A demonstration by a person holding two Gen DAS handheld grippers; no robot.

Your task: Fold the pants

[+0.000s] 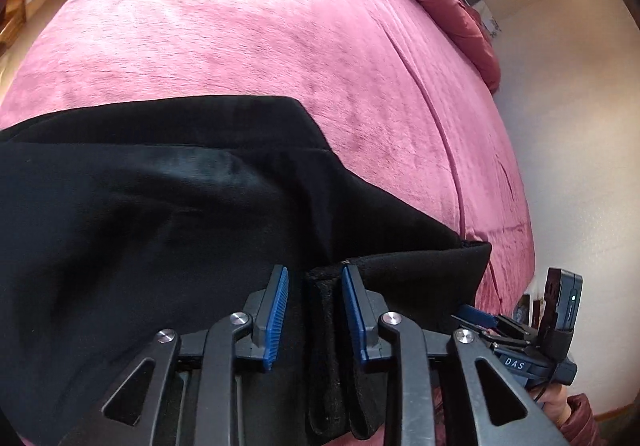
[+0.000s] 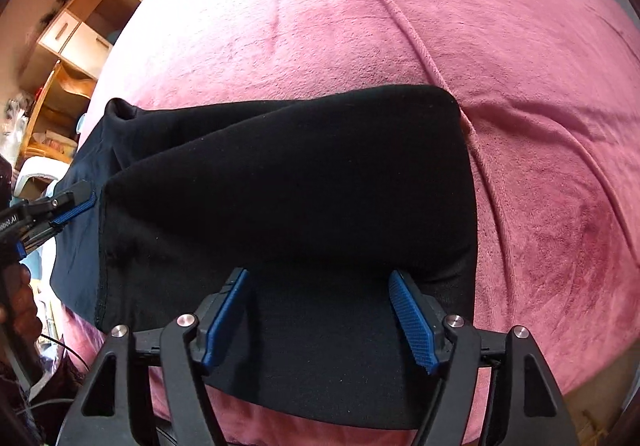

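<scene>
Both hand-held grippers, left (image 1: 314,278) and right (image 2: 318,282), stand open over folded black pants (image 2: 280,173) on pink bedding (image 2: 540,125).

Black pants (image 1: 168,205) lie folded across a pink blanket (image 1: 260,25) on a bed; the left gripper (image 1: 315,278) hangs over their near edge, its blue pads (image 1: 278,310) a little apart; a thick fold of the black cloth stands between them, close against the right-hand pad; the right gripper (image 1: 516,330) shows at the lower right, beside the blanket's edge.
</scene>
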